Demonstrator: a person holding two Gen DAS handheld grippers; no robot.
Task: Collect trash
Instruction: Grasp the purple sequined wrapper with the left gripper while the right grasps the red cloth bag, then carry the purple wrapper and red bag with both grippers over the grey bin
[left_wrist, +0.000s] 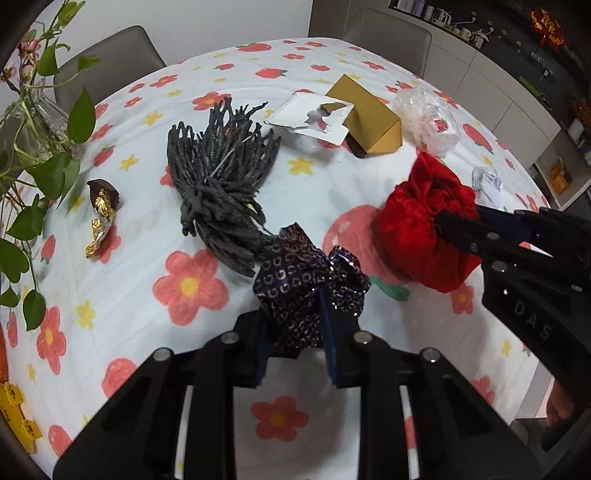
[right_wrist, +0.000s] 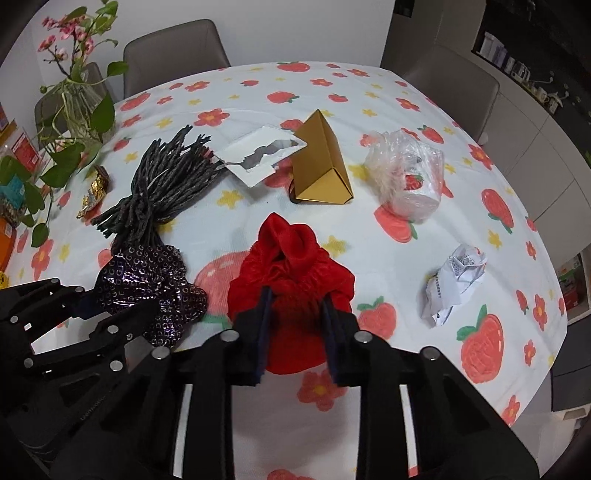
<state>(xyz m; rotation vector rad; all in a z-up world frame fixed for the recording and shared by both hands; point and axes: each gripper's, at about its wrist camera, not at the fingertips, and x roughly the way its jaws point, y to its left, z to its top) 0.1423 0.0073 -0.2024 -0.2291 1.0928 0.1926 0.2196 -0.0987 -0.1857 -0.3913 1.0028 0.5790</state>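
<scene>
The left gripper (left_wrist: 295, 328) has its jaws clenched on a crumpled dark patterned wrapper (left_wrist: 306, 280); the right gripper (right_wrist: 297, 321) grips a red cloth pouch (right_wrist: 291, 273), apparently resting on the desk (right_wrist: 240, 85). Beyond lie a grey yarn bundle (left_wrist: 221, 177), gold box (right_wrist: 321, 166) and crumpled paper (right_wrist: 454, 284).

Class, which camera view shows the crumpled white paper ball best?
The right wrist view: the crumpled white paper ball lies whole and unobstructed on the tablecloth. In the left wrist view it is small, near the edge, partly hidden behind the red cloth bag and the right gripper.
</scene>
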